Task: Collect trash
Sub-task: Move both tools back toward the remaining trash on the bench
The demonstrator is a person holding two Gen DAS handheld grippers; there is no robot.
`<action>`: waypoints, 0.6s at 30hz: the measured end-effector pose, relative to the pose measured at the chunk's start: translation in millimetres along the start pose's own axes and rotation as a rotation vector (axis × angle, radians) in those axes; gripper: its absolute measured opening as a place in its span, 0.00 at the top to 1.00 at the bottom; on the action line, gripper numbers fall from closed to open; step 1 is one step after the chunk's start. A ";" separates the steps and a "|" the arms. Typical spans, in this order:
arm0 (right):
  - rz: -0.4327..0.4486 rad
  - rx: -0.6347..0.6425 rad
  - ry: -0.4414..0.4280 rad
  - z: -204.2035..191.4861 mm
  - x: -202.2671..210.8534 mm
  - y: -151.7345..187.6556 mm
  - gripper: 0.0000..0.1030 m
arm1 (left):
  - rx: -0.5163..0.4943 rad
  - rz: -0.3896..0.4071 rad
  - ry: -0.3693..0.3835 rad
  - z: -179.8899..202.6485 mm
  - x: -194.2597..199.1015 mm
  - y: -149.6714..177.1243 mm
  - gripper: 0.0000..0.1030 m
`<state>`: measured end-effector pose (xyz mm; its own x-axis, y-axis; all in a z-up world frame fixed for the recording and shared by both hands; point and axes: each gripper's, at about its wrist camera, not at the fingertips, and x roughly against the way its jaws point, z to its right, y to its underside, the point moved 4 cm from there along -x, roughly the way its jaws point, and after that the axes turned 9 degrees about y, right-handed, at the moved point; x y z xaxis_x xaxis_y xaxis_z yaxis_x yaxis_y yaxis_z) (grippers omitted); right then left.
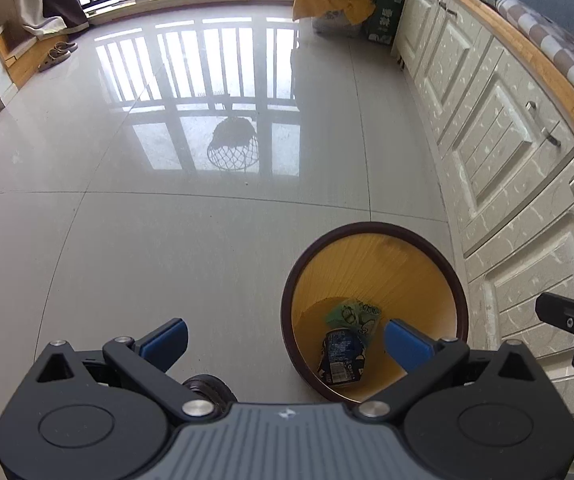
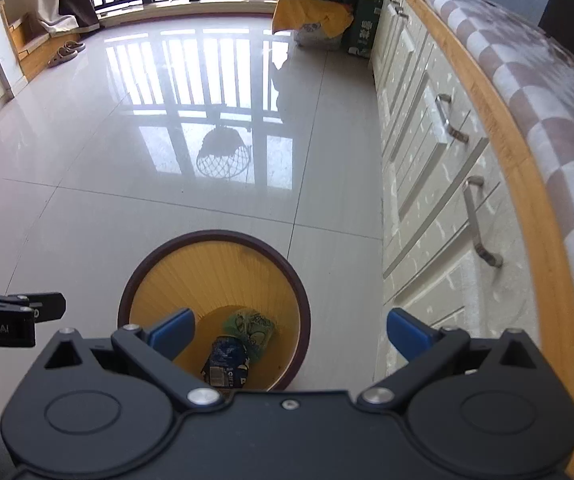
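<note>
A round waste bin (image 1: pixel 371 272) with a dark brown rim and yellow inside stands on the tiled floor, also in the right wrist view (image 2: pixel 215 276). A dark blue crushed packet (image 1: pixel 343 358) and a green wrapper (image 1: pixel 357 314) lie at its bottom; both also show in the right wrist view, the blue packet (image 2: pixel 227 362) and the green wrapper (image 2: pixel 253 328). My left gripper (image 1: pixel 287 340) is open and empty, above the bin's left edge. My right gripper (image 2: pixel 291 334) is open and empty, above the bin's right side.
Cream cabinets (image 1: pixel 499 140) with metal handles run along the right under a wooden-edged counter with a checked cloth (image 2: pixel 547 92). A yellow-covered box (image 1: pixel 331 4) and a green carton (image 1: pixel 387 8) stand at the far end. Sandals (image 1: pixel 57 52) lie far left by the curtain.
</note>
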<state>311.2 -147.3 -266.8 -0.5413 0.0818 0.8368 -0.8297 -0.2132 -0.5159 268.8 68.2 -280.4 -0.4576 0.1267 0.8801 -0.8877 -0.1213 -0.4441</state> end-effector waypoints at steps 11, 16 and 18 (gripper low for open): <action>0.186 -0.070 0.032 43.6 98.2 -8.8 0.00 | 0.009 0.171 0.014 11.5 87.7 0.1 0.00; 0.245 -0.108 0.065 73.9 133.5 -0.9 0.00 | -0.030 0.241 0.036 34.2 122.6 -2.8 0.00; 0.266 -0.124 0.080 86.4 147.4 3.9 0.00 | -0.047 0.267 0.045 44.1 133.6 -4.2 0.00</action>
<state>240.0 -220.2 -129.6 -0.7469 0.1166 0.6546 -0.6649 -0.1170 -0.7377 213.7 42.3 -153.6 -0.6766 0.1402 0.7229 -0.7362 -0.1107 -0.6677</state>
